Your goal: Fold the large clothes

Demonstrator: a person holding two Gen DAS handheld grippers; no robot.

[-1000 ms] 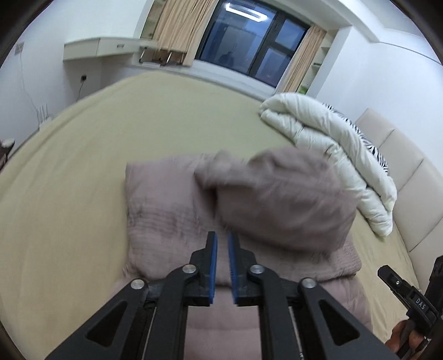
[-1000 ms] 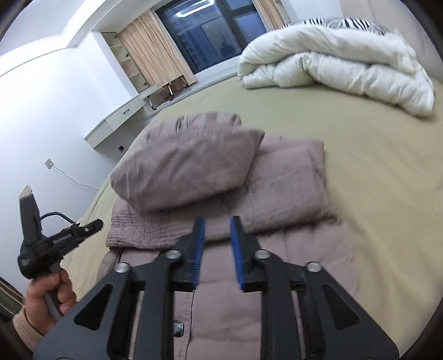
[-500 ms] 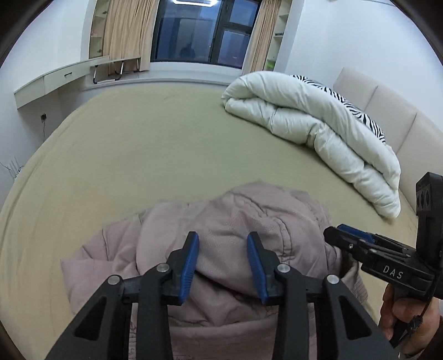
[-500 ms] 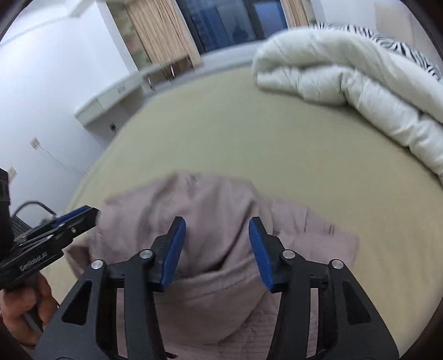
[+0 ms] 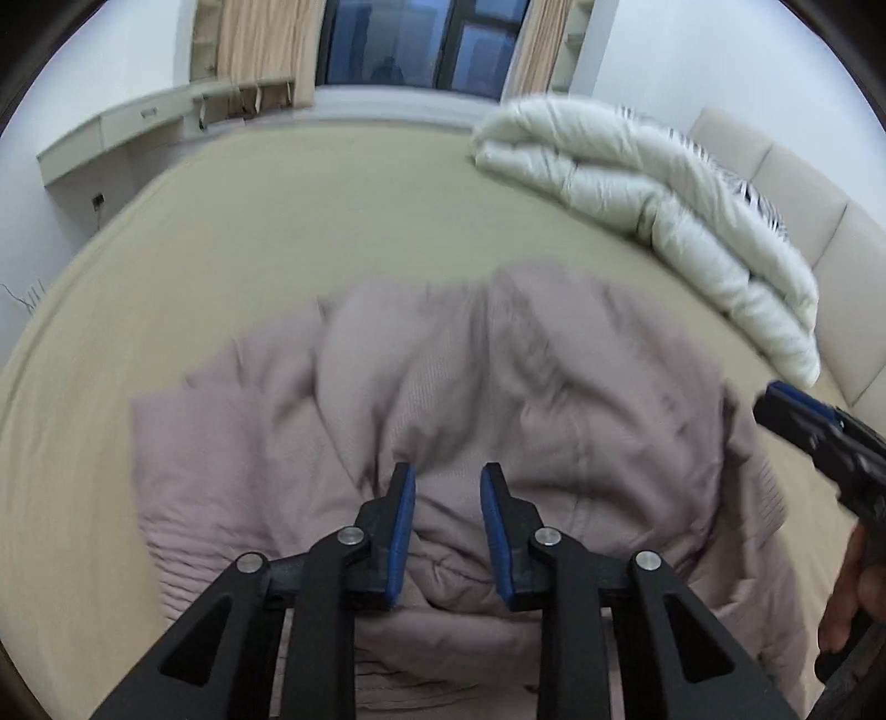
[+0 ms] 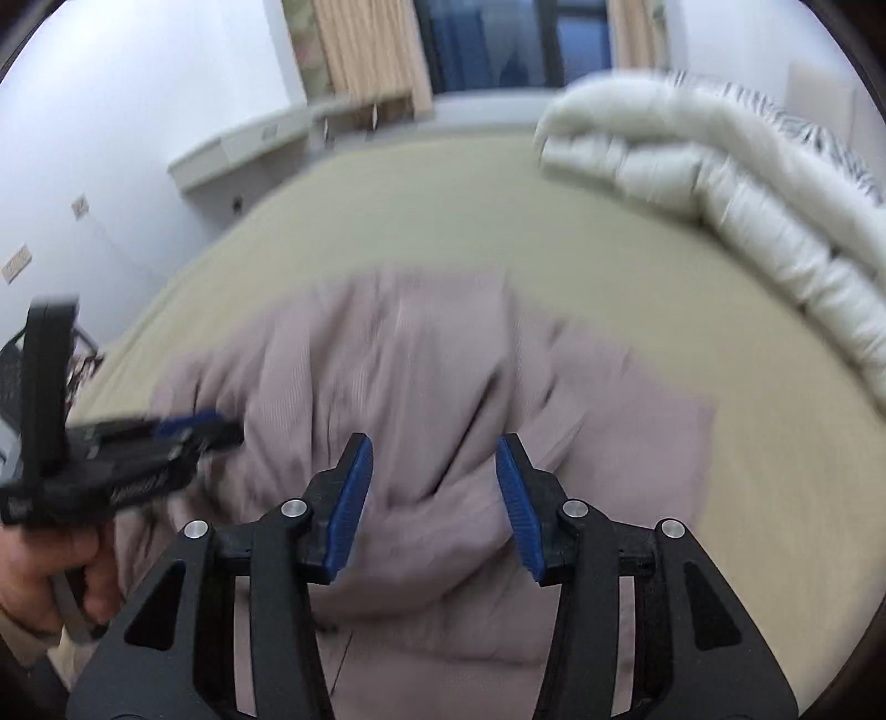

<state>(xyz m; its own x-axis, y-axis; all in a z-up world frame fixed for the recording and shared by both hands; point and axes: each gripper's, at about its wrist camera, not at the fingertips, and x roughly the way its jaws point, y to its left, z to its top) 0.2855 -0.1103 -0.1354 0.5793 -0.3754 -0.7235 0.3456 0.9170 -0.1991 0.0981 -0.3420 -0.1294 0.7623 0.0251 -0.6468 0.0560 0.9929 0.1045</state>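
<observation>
A: Item one, task garment?
B: Mauve padded coat (image 5: 498, 399), bunched in a rumpled heap on the tan bed sheet (image 5: 277, 232); flatter panels spread to either side of the heap and toward the cameras. Blurred in both views.

A: Left gripper (image 5: 447, 518)?
B: Over the near part of the heap, blue pads parted by a moderate gap, nothing between them. Contact with the fabric below: cannot tell.

A: Right gripper (image 6: 433, 495)?
B: Spread wide, a raised fold of the coat seen in the gap, pads not pressed on it. Holding nothing.

A: Hands?
B: Left hand (image 6: 52, 576) wrapped round its gripper handle, seen from the right wrist camera.

A: Other stock?
B: White duvet (image 5: 664, 221), folded, at the far right of the bed, well apart from the coat. Padded headboard (image 5: 819, 232) behind it. Dark window (image 5: 421, 44) with beige curtains (image 5: 266, 50). Wall shelf (image 5: 138, 122) at far left.
</observation>
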